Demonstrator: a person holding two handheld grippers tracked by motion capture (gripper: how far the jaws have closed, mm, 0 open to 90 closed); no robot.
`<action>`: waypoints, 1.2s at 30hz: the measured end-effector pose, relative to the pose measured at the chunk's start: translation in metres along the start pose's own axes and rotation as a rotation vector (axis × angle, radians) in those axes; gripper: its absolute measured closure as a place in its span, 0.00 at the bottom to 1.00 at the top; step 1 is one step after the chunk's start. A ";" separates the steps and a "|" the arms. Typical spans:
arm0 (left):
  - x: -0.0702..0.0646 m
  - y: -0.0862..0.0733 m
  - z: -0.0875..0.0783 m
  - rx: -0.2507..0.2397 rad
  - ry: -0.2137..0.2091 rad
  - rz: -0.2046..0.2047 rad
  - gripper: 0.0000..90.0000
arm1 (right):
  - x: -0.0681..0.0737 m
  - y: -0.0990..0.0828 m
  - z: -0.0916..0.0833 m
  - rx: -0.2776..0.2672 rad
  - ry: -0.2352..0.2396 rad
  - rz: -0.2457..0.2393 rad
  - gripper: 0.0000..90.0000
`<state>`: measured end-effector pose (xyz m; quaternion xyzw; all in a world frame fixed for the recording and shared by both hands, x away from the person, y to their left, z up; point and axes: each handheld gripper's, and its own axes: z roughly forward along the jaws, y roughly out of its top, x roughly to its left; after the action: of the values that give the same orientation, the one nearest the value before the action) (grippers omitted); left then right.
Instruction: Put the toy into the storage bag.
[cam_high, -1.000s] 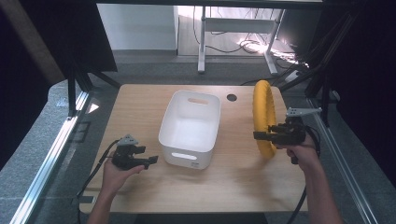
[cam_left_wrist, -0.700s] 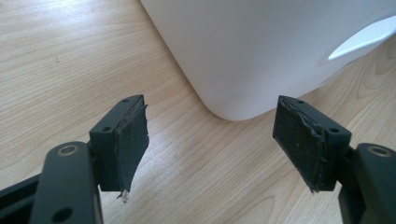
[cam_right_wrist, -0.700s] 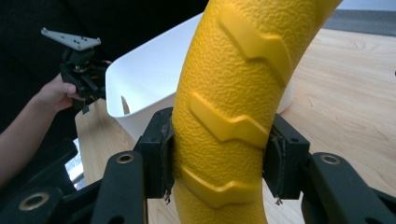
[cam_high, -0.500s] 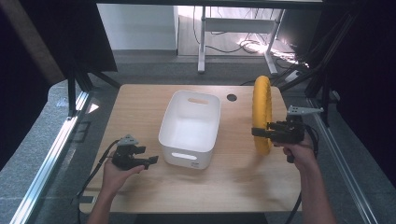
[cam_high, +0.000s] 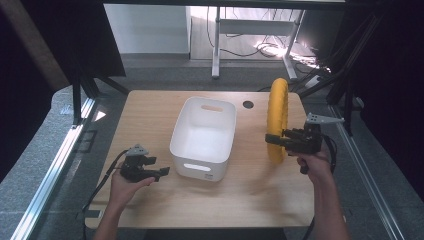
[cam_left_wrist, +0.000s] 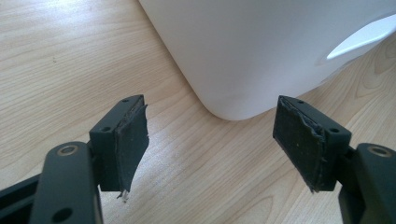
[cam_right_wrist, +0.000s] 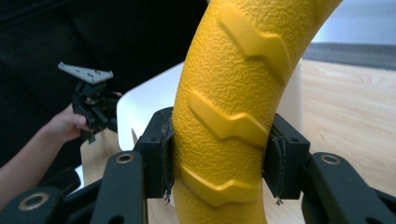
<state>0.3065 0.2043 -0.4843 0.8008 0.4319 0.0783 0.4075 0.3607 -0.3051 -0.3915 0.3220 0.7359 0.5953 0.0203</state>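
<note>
We hold a yellow ring (cam_high: 276, 119) upright over the desk (cam_high: 260, 200), right gripper (cam_high: 276, 140) fingers pinching its rim, right of a white bin (cam_high: 204, 138). Left gripper (cam_high: 161, 172) fingers spread, empty. Likely next: carrying the ring leftward into the bin.

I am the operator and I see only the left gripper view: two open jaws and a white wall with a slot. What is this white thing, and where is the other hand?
Observer: It is a white bin, open on top and empty, at the middle of the wooden table.
Operator: And the right tongs?
Observer: The right tongs are shut on a yellow ring with raised tread marks.
Operator: How does the ring stand?
Observer: On edge, right of the bin and apart from it.
</note>
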 end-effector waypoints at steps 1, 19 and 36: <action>0.000 0.000 0.000 0.000 0.000 0.000 0.30 | 0.002 0.000 0.001 -0.011 0.001 -0.002 0.57; 0.002 0.001 0.000 0.001 0.008 -0.001 0.30 | 0.047 -0.002 0.029 -0.215 -0.048 -0.092 0.57; 0.011 0.013 -0.015 -0.030 0.035 -0.018 0.30 | 0.086 0.018 0.055 -0.314 -0.082 -0.184 0.56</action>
<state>0.3147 0.2178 -0.4675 0.7889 0.4452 0.0953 0.4127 0.3234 -0.2132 -0.3613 0.2703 0.6588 0.6848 0.1546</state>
